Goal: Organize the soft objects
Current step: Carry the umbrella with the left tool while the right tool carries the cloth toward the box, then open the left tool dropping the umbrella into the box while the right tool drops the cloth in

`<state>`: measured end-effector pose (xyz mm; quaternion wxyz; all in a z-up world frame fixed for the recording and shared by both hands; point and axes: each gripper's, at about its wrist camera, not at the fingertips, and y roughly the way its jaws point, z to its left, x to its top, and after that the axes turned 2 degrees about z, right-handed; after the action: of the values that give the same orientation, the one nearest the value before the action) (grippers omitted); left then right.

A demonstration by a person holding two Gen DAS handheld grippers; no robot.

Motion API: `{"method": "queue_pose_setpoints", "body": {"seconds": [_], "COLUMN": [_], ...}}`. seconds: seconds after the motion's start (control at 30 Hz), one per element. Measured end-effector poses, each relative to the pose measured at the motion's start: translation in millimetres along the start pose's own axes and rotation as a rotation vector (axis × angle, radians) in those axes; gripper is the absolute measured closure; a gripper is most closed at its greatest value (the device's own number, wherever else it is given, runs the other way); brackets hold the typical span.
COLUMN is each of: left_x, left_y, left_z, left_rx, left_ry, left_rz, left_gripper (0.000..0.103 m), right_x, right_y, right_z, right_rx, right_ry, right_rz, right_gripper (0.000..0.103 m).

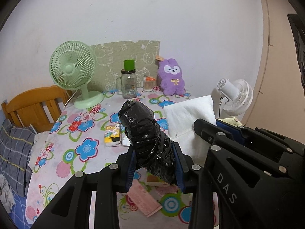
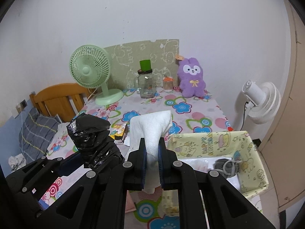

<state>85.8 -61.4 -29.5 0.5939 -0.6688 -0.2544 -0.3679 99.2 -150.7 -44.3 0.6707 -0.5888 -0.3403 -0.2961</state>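
My left gripper [image 1: 155, 167] is shut on a crumpled black plastic bag roll [image 1: 146, 135] and holds it above the flowered table. It also shows in the right wrist view [image 2: 91, 143]. My right gripper [image 2: 152, 164] is shut on a folded white towel [image 2: 152, 127], held above the table; the towel shows in the left wrist view [image 1: 186, 118] too. A yellow patterned box [image 2: 246, 152] stands at the right and holds grey socks [image 2: 226, 167]. A purple plush rabbit [image 2: 191, 78] sits at the back of the table.
A green desk fan [image 1: 73, 72], a glass jar with a green cap [image 1: 128, 82] and a small toothpick jar [image 1: 148, 84] stand at the back. A tissue pack [image 1: 113, 135] and a pink cloth [image 1: 144, 200] lie on the table. A white fan [image 2: 261, 103] stands right; a wooden chair [image 1: 32, 106] left.
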Motion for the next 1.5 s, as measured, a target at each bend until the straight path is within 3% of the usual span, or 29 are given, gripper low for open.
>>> {"method": "queue_pose_setpoints", "body": {"seconds": [0.47, 1.07, 1.33, 1.5], "left_x": [6, 6, -2, -6], "left_y": [17, 63, 84, 92], "left_z": [-51, -100, -108, -110], "left_rx": [-0.055, -0.113, -0.127, -0.088], "left_ry": [0.042, 0.111, 0.130, 0.152], "left_rz": [0.004, 0.087, 0.150, 0.165], "left_gripper": [0.067, 0.065, 0.058, 0.036], "right_x": [-1, -13, -23, -29], "right_y": [-7, 20, 37, 49], "right_z": [-57, -116, -131, -135], "right_rx": [-0.043, -0.090, -0.103, -0.100], "right_ry": [0.025, 0.080, 0.114, 0.126], "right_rz": [-0.011, 0.052, 0.094, 0.123], "right_gripper": [0.090, 0.090, 0.090, 0.089]}}
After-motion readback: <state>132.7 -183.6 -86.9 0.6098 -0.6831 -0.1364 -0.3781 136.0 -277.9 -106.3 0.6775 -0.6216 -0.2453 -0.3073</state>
